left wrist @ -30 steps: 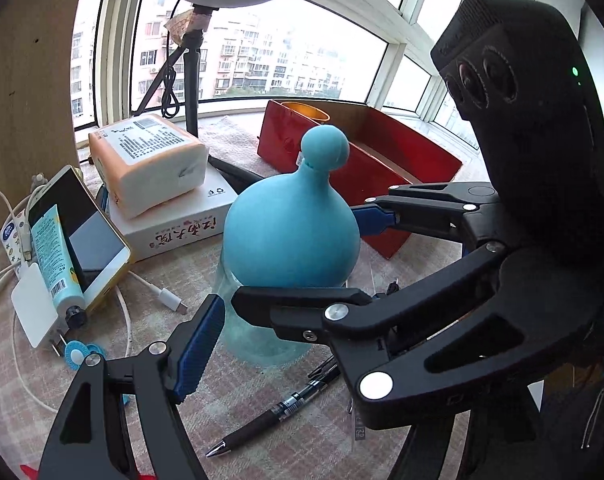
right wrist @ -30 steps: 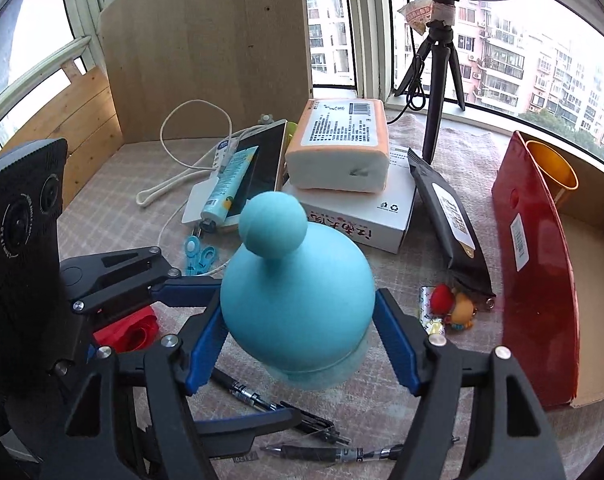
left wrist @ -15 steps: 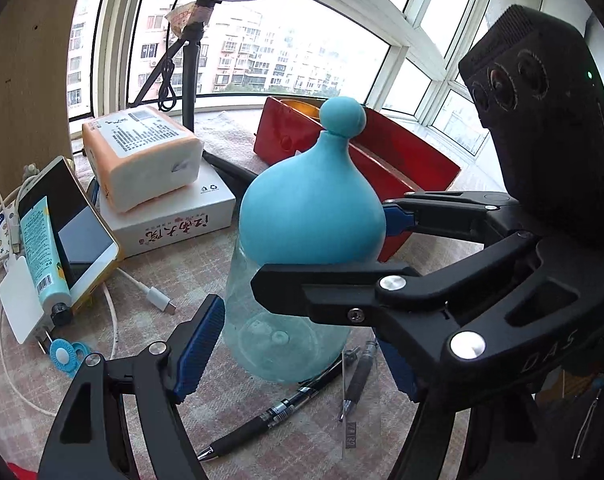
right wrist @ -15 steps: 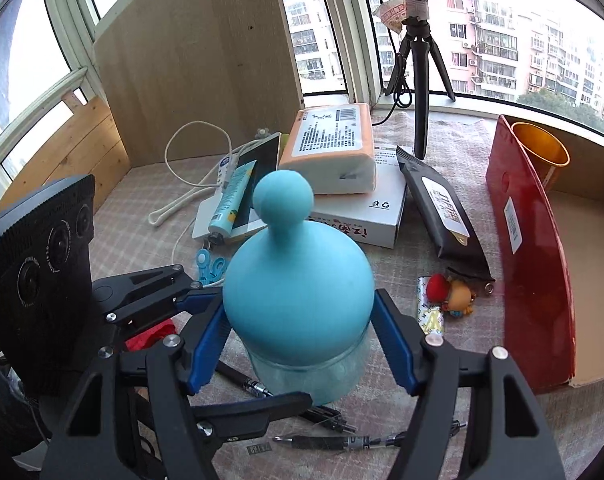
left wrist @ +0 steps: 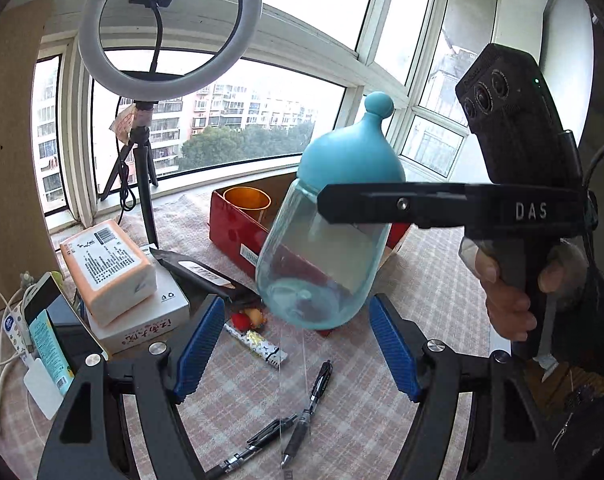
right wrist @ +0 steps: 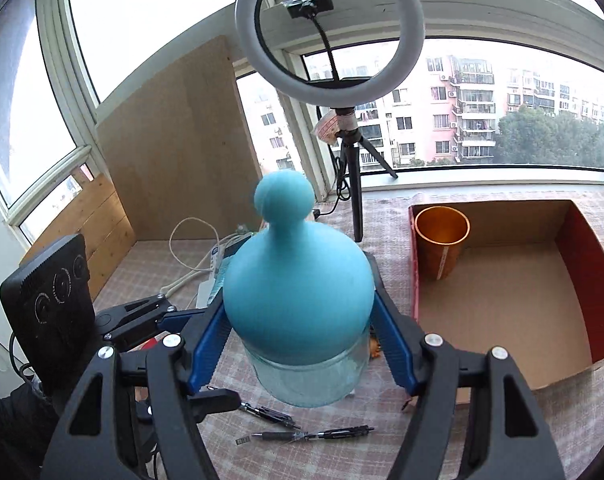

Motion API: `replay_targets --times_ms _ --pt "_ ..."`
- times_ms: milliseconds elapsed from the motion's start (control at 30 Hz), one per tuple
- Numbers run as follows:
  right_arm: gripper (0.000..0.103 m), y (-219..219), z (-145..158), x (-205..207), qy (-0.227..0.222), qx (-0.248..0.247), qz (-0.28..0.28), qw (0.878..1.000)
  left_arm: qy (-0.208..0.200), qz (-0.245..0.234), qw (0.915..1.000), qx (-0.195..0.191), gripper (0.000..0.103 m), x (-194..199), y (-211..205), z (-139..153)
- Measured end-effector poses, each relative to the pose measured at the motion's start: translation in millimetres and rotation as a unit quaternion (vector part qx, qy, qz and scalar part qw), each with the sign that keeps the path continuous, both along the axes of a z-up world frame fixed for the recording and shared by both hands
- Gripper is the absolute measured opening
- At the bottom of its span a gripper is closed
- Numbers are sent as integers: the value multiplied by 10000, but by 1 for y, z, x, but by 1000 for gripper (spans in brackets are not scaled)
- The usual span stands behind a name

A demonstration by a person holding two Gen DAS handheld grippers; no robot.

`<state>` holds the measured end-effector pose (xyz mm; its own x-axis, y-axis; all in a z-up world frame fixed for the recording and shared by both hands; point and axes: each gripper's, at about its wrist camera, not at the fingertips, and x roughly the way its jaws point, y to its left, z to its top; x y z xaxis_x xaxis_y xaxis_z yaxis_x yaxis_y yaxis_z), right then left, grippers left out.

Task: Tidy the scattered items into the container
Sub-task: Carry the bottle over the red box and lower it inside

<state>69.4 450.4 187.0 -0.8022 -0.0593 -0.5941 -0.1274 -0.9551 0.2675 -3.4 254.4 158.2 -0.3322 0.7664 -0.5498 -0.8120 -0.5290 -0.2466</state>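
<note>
Above the checked-cloth desk, the right gripper [right wrist: 302, 344] clamps the clear bottle with its blue bulb-shaped cap [right wrist: 297, 300], tilted, with the red cardboard box [right wrist: 590, 280] to its right; the left gripper [left wrist: 297, 344] gapes empty.

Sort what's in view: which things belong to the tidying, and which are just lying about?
Job: blue-capped bottle in the right gripper; red box; gold cup inside it; pens; tissue pack; black pouch.
Lying about: ring light; wooden board.

The right gripper [left wrist: 354, 216] grips the blue-capped bottle [left wrist: 322, 256] aloft near the red box [left wrist: 237, 224]; the left gripper's [left wrist: 293, 340] jaws stand apart below.
</note>
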Motion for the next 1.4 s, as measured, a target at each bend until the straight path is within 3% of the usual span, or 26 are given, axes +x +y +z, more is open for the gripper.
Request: replay_targets --times_ms 233,433,767,1400 --pt "67 61 11 9 -40 390 -708 9967 35 261 9996 -123 72 7 -26 5" --pt "67 93 -26 -22 -437 657 -913 9927 21 585 9981 -186 72 2 -41 6" --pt "67 109 -87 -75 -922 550 -780 9911 -77 808 9962 -303 72 -3 -44 -4" --pt "67 99 -102 -89 -1504 837 -386 9843 -79 785 9963 -341 72 -3 -40 -7"
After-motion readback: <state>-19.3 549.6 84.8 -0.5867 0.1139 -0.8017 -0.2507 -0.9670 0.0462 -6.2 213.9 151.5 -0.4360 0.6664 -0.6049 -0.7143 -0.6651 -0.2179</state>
